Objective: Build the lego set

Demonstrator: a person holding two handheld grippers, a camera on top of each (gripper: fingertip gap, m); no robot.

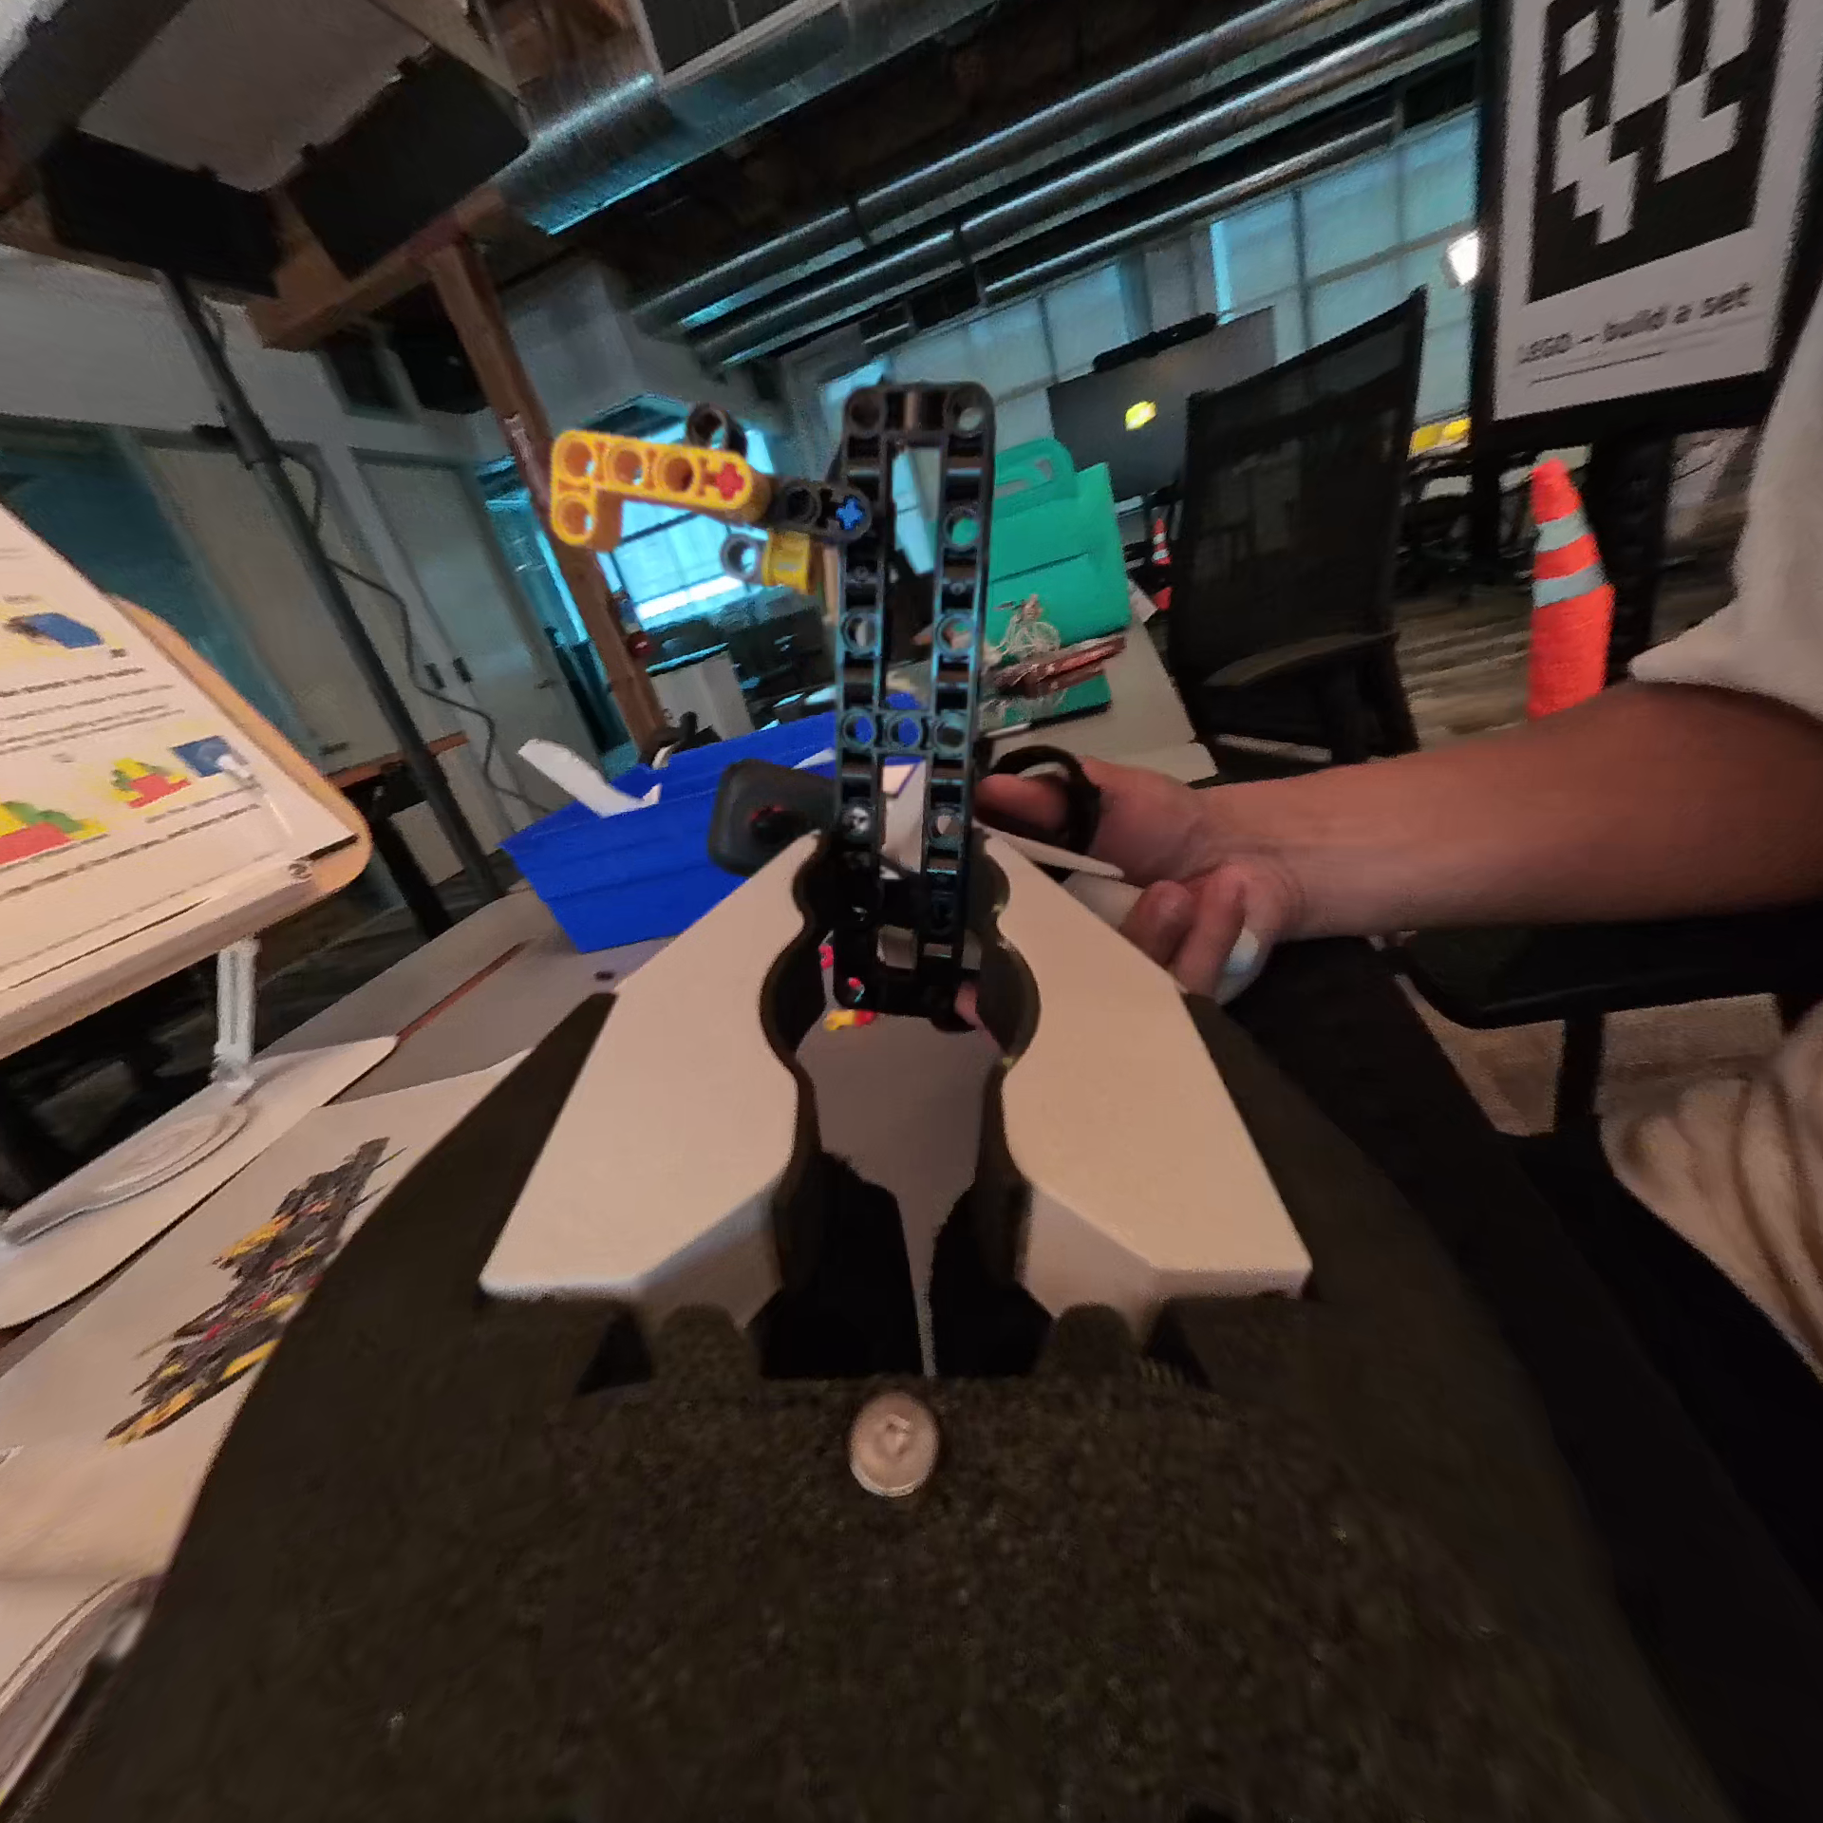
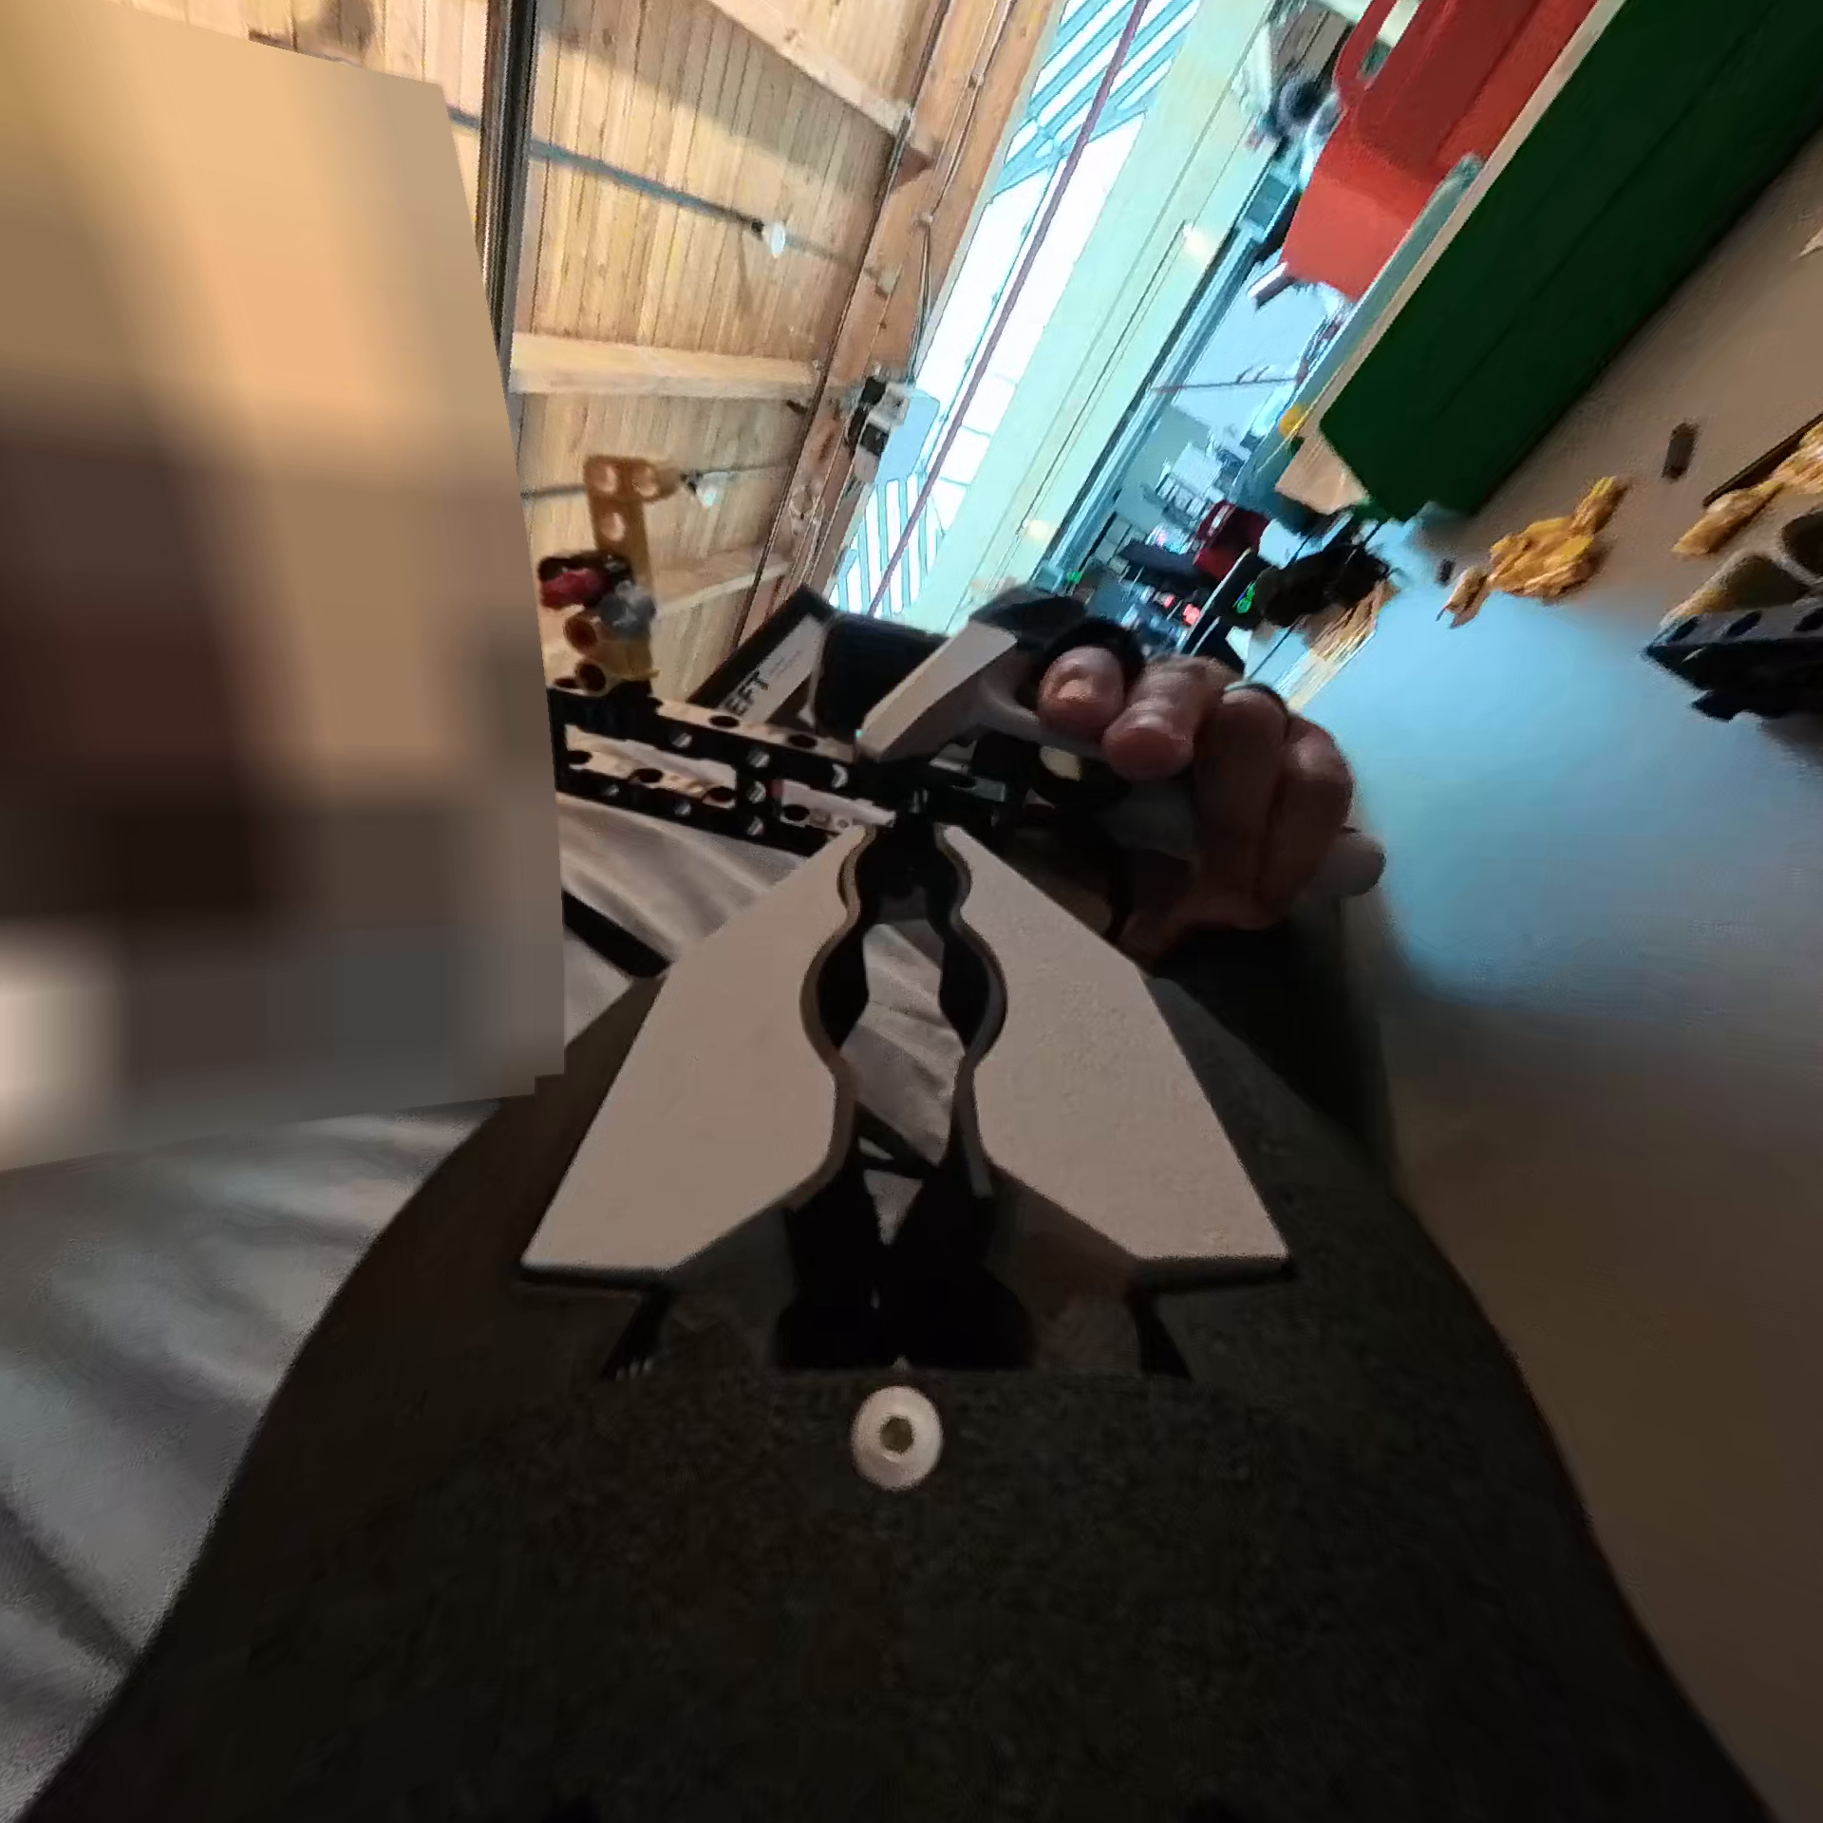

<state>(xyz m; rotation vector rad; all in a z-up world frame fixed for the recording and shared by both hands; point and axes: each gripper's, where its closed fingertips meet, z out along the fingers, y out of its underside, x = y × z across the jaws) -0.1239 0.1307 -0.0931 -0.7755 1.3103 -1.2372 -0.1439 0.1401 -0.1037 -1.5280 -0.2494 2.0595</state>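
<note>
My left gripper is shut on the lower end of a long black Technic frame and holds it upright in the air. A yellow L-shaped beam with red and blue pins hangs off its upper left. In the right wrist view the same frame lies sideways with the yellow beam at its far end. My right gripper is closed to a narrow gap on a black part at the frame's near end. The left gripper's fingers and the hand holding it sit just beyond.
A blue bin stands behind the frame. Instruction sheets rest on a stand at left, and a picture sheet lies on the table. A hand and forearm reach in from the right. Loose yellow pieces lie by a green box. Left and right tips are no more than a few centimetres apart.
</note>
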